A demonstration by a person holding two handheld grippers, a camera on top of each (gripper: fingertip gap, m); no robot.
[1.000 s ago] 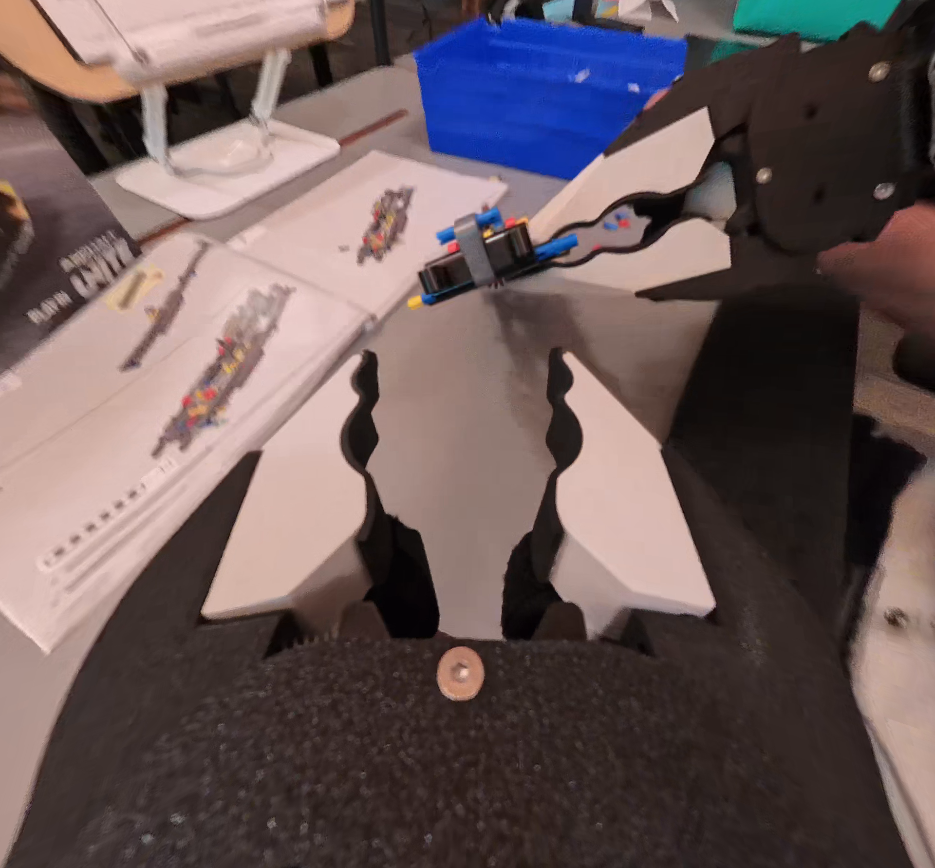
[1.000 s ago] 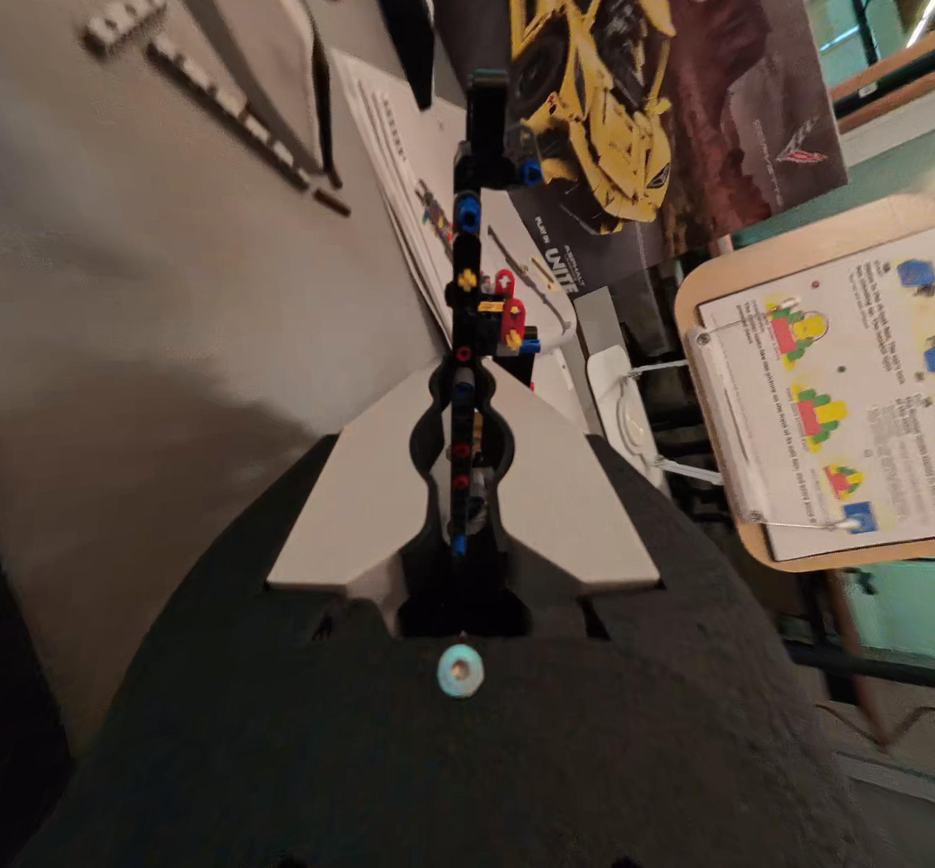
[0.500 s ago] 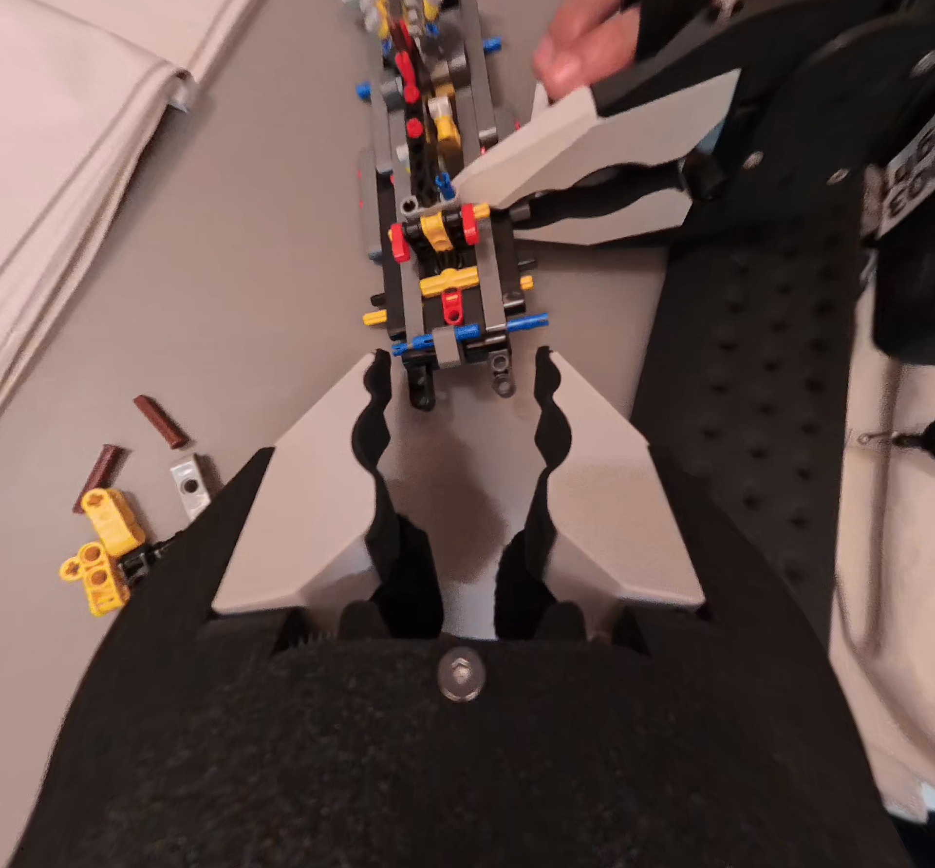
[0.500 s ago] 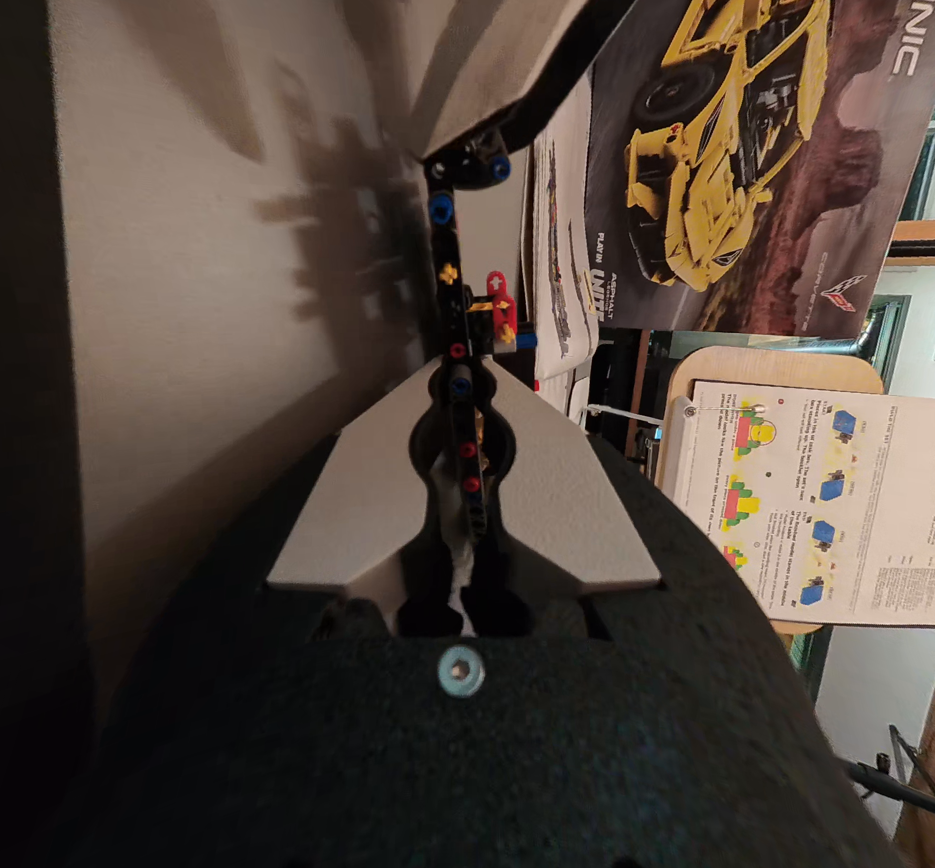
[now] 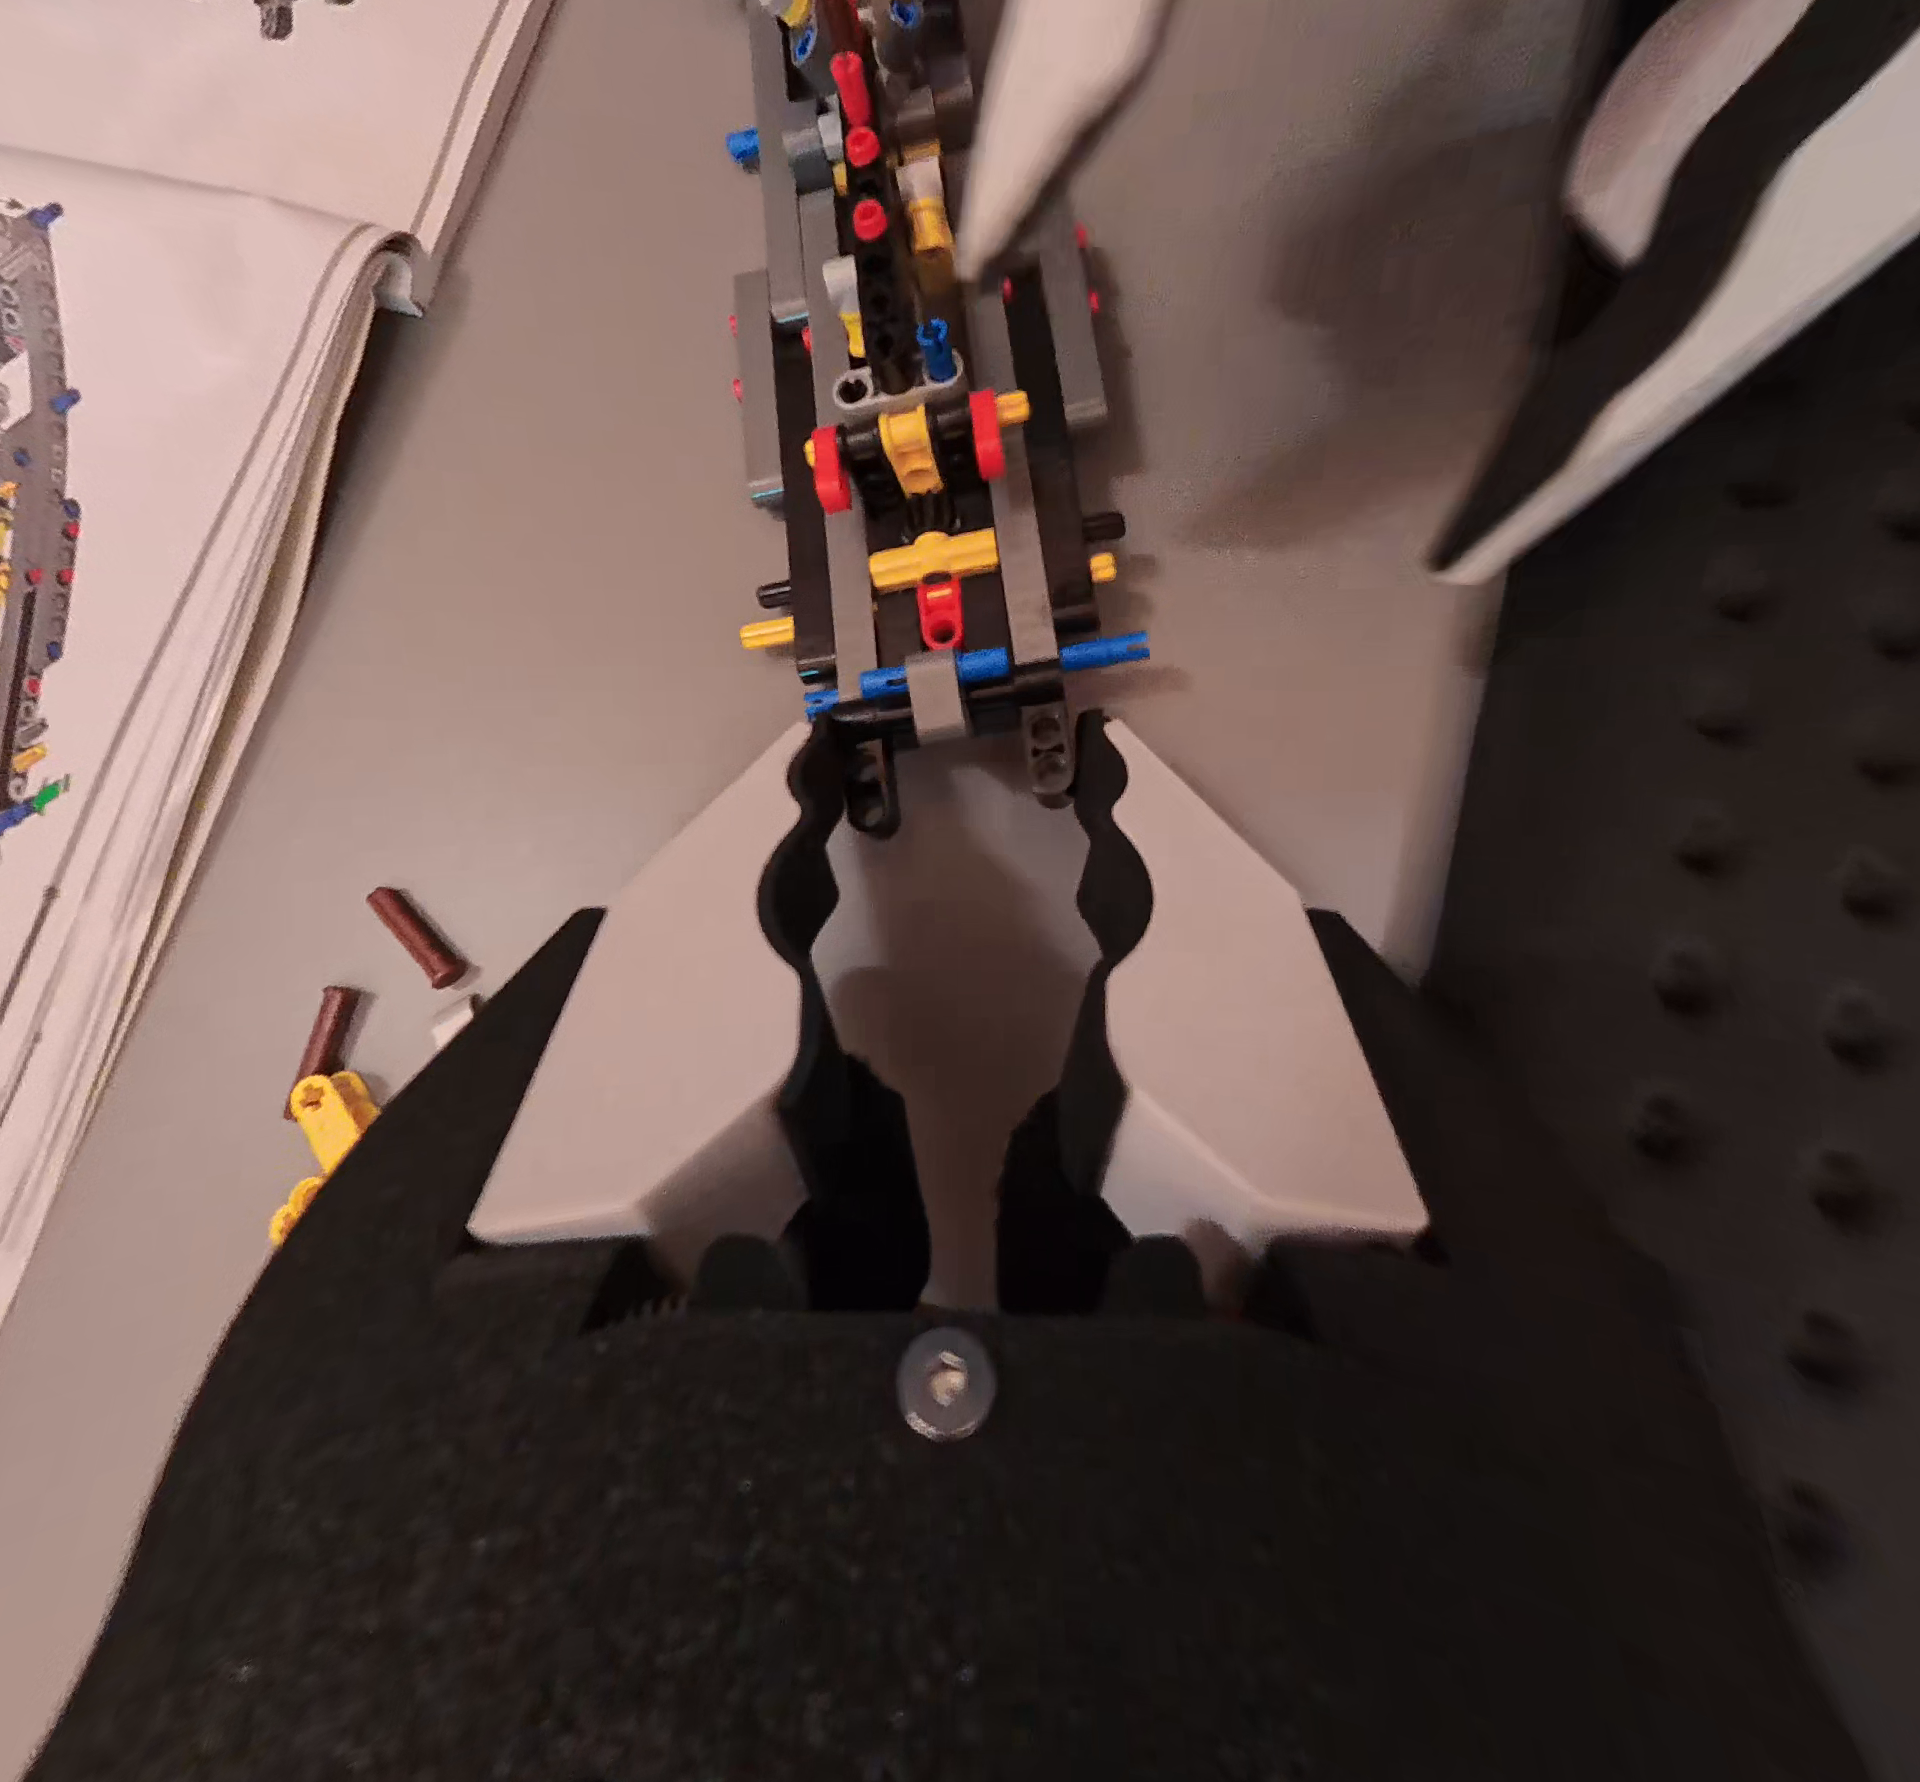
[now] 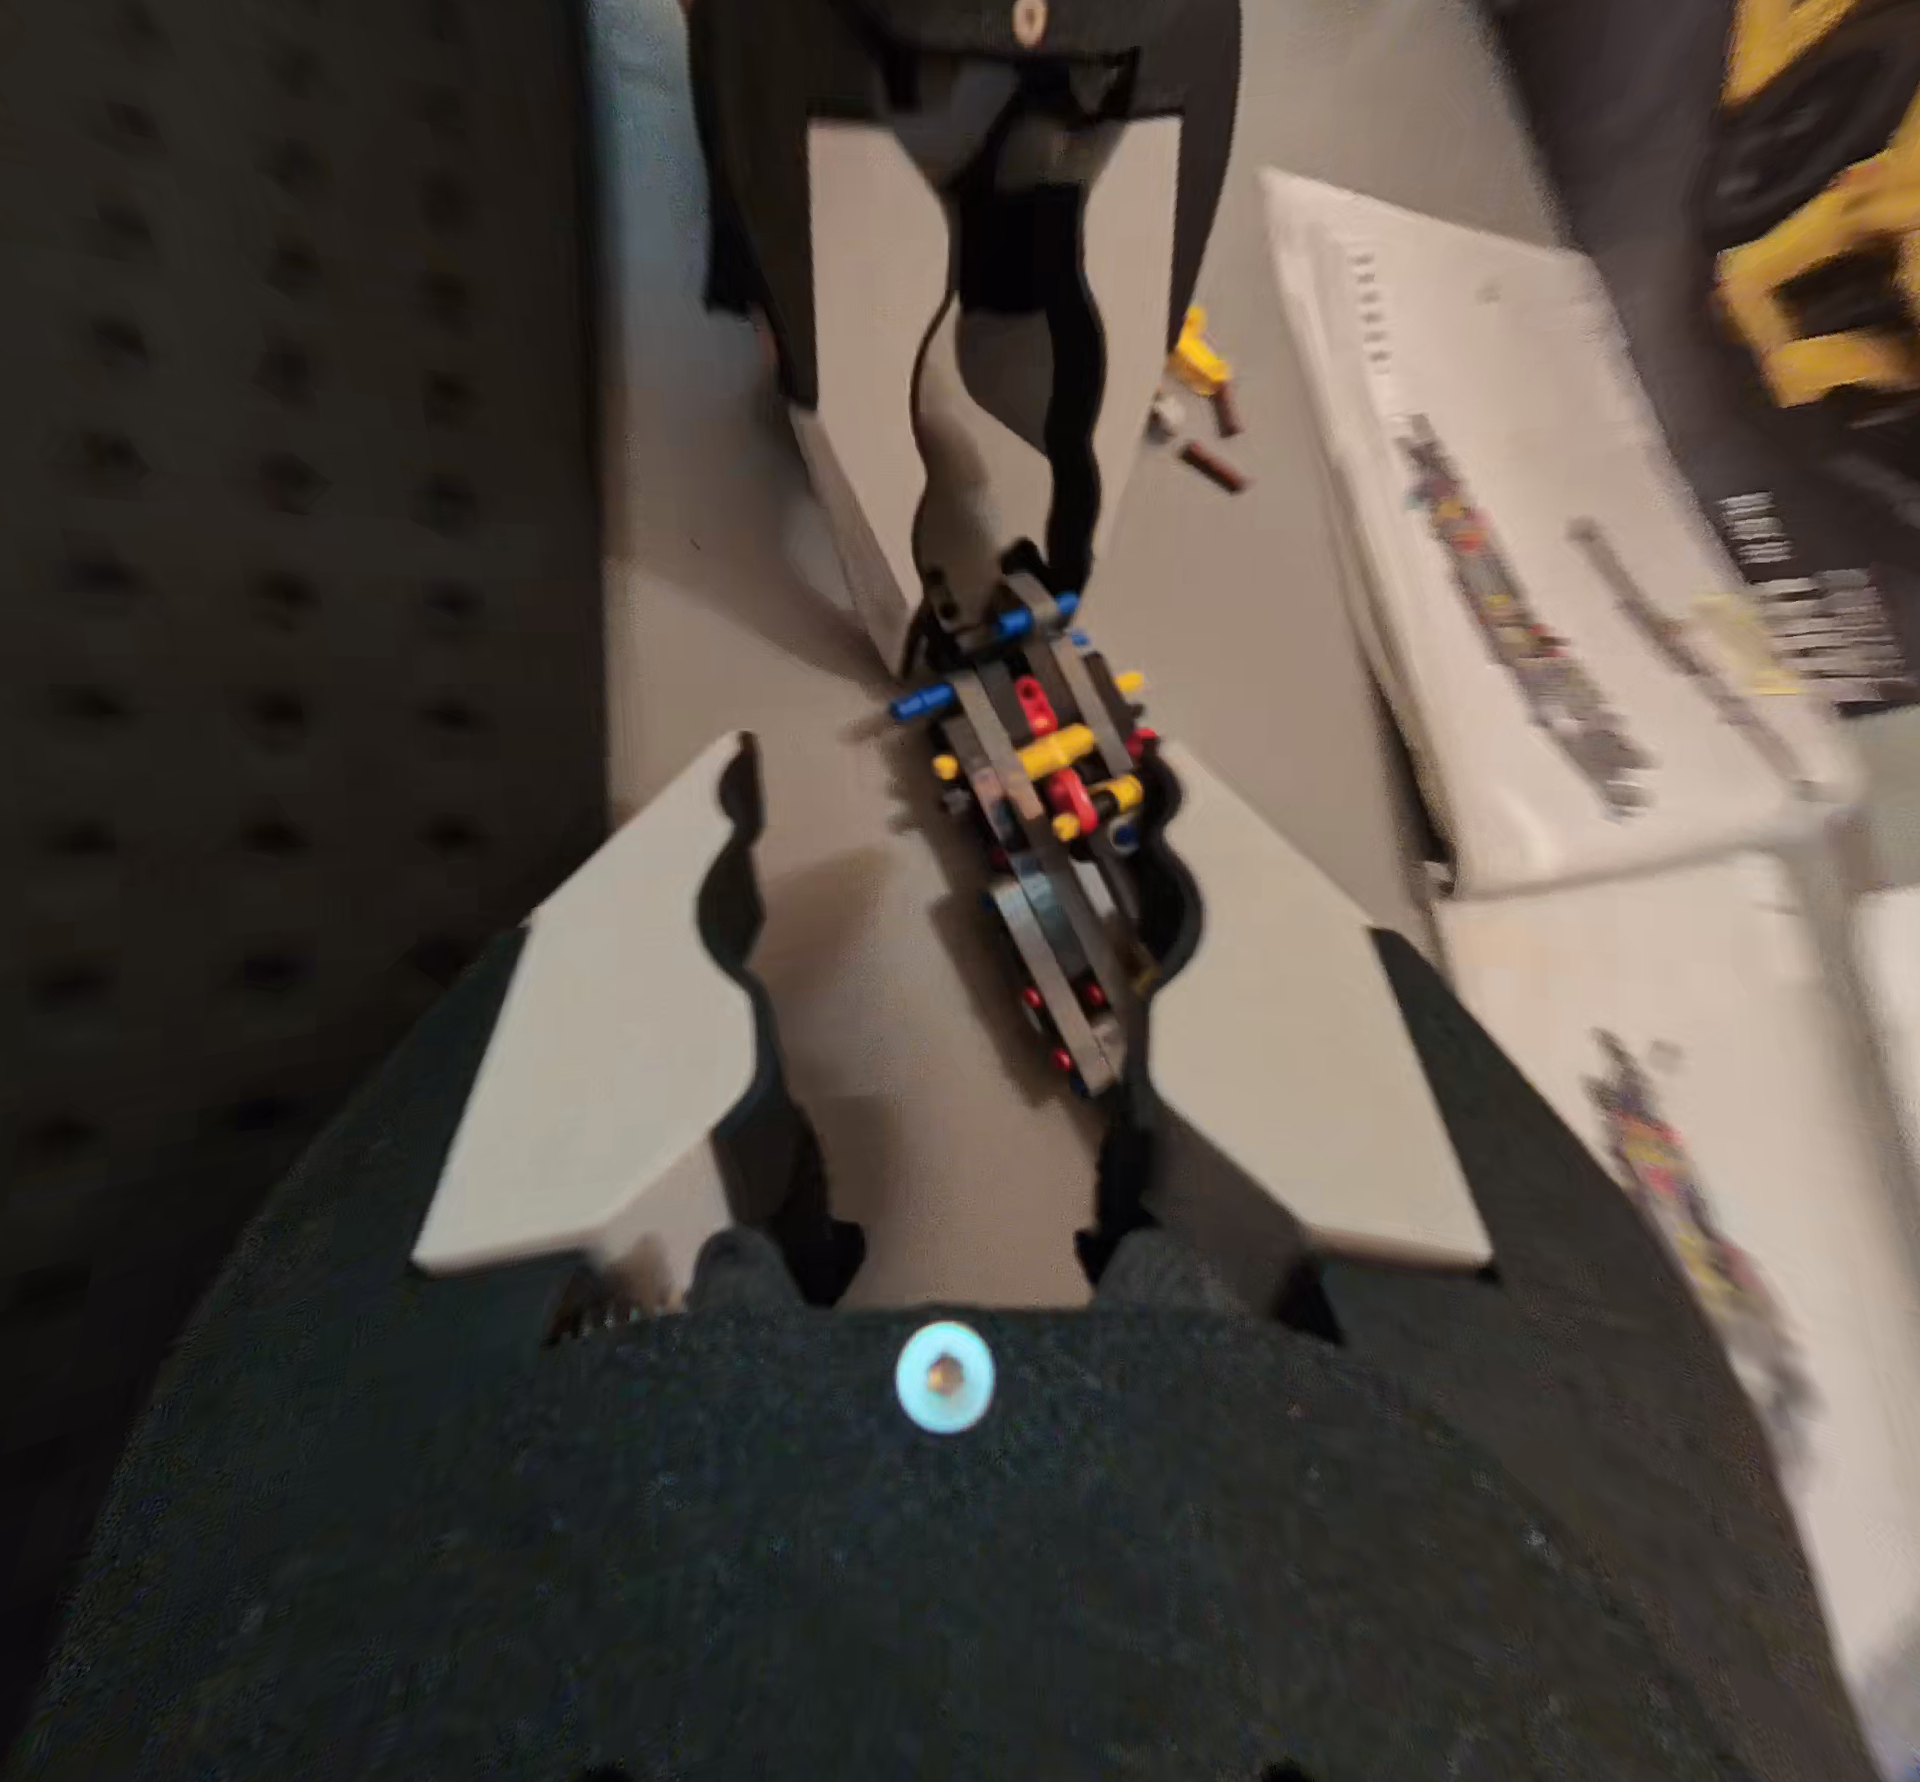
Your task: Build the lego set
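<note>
The long lego model, made of grey and black beams with red, yellow and blue pins, lies flat on the grey table. My left gripper is open, with its fingertips on either side of the model's near end. My right gripper is open wide above the model's far part. In the right wrist view the model lies between the open fingers of my right gripper, close to the right one. My left gripper is at the model's other end.
Open instruction booklets lie to the left, also in the right wrist view. Two brown pins and a yellow piece lie near my left gripper. A black studded mat borders the right. The set's box stands behind. There is about 7 centimeters between the tips of the two grippers. My left tips are roughly 11 centimeters from the yellow piece. The right camera catches it too, in the right wrist view.
My right gripper held the model in the air, brought it down to the table and opened. My left gripper moved up to the model's near end.
</note>
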